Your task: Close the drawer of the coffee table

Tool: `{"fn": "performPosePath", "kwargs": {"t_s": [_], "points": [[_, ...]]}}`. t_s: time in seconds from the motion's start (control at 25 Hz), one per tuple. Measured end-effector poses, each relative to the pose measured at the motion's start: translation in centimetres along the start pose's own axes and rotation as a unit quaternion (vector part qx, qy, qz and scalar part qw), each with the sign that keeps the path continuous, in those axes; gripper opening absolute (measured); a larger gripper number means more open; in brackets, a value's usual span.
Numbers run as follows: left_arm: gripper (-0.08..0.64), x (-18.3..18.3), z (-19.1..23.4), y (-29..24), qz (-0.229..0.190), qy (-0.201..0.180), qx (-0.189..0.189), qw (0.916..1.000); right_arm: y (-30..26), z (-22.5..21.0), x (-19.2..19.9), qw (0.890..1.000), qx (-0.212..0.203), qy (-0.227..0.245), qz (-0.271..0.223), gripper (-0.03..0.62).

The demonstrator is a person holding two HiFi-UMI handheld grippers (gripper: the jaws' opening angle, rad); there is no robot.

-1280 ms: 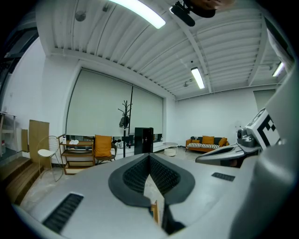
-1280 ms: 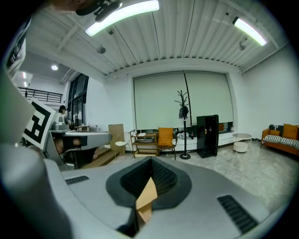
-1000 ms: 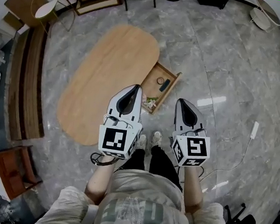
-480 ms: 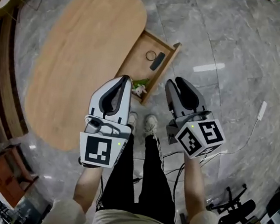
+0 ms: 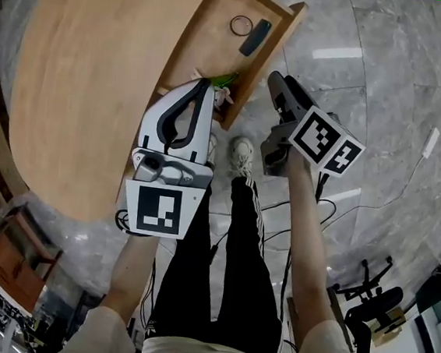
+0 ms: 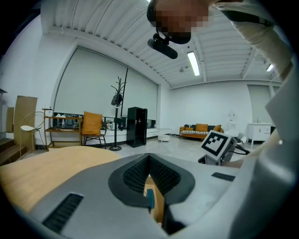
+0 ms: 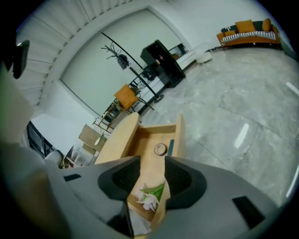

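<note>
The oval wooden coffee table (image 5: 90,80) has its drawer (image 5: 218,46) pulled out toward the right, its front panel (image 5: 268,63) facing the floor side. Inside lie a ring (image 5: 239,25), a dark bar (image 5: 255,37) and a white-and-green flower piece (image 5: 224,90). My left gripper (image 5: 204,84) is shut and empty, above the drawer's near end; the left gripper view shows its tips (image 6: 149,163) meeting. My right gripper (image 5: 280,80) hangs beside the front panel. Its jaws have just been opening and stand apart (image 7: 152,163), nothing between them, with the drawer (image 7: 149,140) seen beyond.
The person's legs and shoes (image 5: 241,154) stand just in front of the drawer. Cables (image 5: 280,209) trail over the marble floor, a white power strip (image 5: 430,143) lies at the right, and a chair base (image 5: 372,297) at the lower right. A wooden bench (image 5: 10,244) sits lower left.
Both grippers have sunk toward the drawer and the view has closed in on it. The right gripper has rolled and its jaws have opened. The left gripper stays shut.
</note>
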State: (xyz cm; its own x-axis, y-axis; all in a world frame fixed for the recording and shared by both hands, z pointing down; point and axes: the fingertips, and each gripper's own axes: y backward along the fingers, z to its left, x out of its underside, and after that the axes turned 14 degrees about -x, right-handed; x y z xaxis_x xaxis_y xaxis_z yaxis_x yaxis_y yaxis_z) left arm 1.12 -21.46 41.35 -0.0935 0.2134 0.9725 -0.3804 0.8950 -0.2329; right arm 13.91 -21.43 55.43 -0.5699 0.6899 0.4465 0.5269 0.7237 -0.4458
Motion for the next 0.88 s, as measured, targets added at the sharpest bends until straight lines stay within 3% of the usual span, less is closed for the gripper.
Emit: {"fn": "performPosePath", "kwargs": {"t_s": [0.16, 0.36, 0.68, 0.88], "points": [[0.008, 2.0, -0.2, 0.0, 0.015, -0.007, 0.003, 0.9999, -1.7, -3.9, 2.9, 0.997, 0.031, -0.06, 0.029, 0.152], [0.008, 3.6, 0.0, 0.2, 0.036, -0.013, 0.0, 0.9993, -3.2, -5.6, 5.3, 0.992, 0.037, -0.104, 0.055, 0.153], [0.008, 5.2, 0.7, 1.0, 0.051, -0.012, -0.006, 0.9986, -5.0, -6.9, 7.3, 0.986, 0.062, -0.124, 0.089, 0.152], [0.008, 6.0, 1.4, 1.1, 0.06, -0.012, -0.012, 0.9981, -5.7, -7.2, 7.7, 0.984, 0.075, -0.125, 0.099, 0.112]]}}
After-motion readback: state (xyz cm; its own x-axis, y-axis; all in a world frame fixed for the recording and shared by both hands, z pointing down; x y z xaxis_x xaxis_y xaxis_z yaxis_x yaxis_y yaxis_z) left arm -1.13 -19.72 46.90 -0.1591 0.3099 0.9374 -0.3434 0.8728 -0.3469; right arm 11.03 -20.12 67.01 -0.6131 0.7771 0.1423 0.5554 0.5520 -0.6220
